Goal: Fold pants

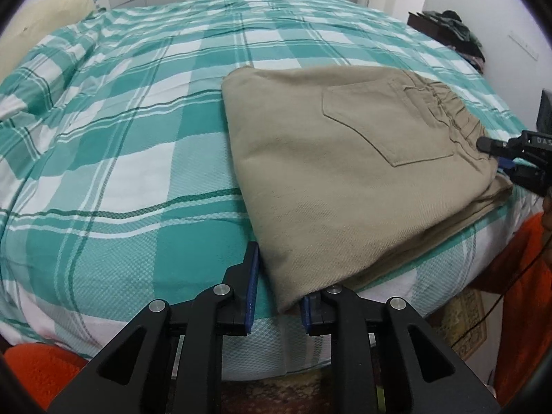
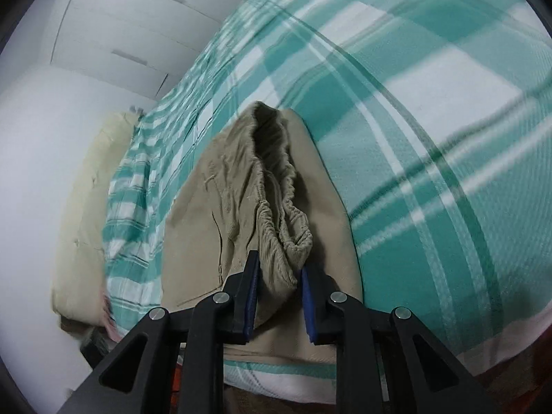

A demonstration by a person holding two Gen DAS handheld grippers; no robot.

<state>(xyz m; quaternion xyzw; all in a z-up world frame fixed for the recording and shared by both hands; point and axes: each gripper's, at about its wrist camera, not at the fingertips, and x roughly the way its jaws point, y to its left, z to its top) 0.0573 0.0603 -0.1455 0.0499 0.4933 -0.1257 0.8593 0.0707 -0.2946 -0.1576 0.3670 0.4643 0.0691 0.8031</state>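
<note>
Khaki pants (image 1: 348, 179) lie folded into a thick rectangle on the bed, back pocket up, elastic waistband at the right. My left gripper (image 1: 279, 276) is open at the near corner of the fold, with the corner lying between its blue-padded jaws. My right gripper (image 2: 279, 269) is open around the bunched waistband (image 2: 276, 179); the cloth sits loosely between the pads. The right gripper also shows in the left wrist view (image 1: 510, 158) at the waistband edge.
The bed is covered by a teal and white plaid sheet (image 1: 138, 158). A cream pillow (image 2: 86, 214) lies by the white wall. Dark clothes (image 1: 455, 27) are piled on furniture at the far right. A patterned rug (image 1: 465, 327) lies on the floor below the bed edge.
</note>
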